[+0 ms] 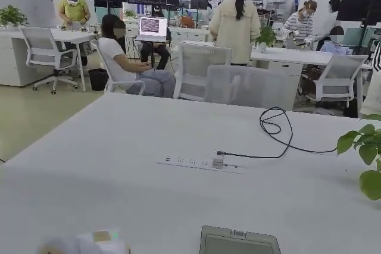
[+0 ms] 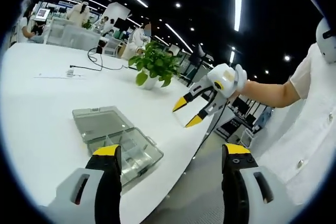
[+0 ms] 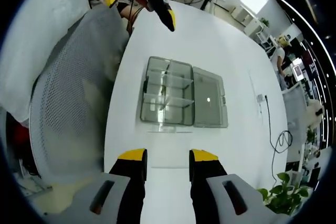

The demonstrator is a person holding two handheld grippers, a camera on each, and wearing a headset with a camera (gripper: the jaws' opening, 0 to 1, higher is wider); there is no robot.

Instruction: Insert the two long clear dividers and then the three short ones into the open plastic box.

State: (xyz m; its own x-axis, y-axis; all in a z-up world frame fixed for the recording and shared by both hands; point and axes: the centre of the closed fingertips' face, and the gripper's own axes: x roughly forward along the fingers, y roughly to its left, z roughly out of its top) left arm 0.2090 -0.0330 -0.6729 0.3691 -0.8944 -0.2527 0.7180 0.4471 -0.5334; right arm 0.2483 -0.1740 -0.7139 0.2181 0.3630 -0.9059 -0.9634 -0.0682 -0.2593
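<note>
1. My right gripper (image 3: pixel 167 156) is part-open with nothing between its jaws. It hangs above the table and looks down on the box.
2. My left gripper (image 2: pixel 172 153) gapes wide, also empty, low beside the table's edge.
3. The shallow clear plastic box (image 3: pixel 167 97) lies on the white table (image 3: pixel 210 40) near that edge. Its hinged lid (image 3: pixel 210 103) is laid flat alongside, and both grippers are well apart from it.
4. Clear partitions (image 3: pixel 169 80) cross the tray, though I cannot count them. What may be one more clear strip (image 3: pixel 168 128) lies just beside the box; it is too faint to be sure.
5. I judge the inserting is mostly done. The next move calls for checking that strip, pinching it by its edge, and lowering it upright into its slots.
</note>
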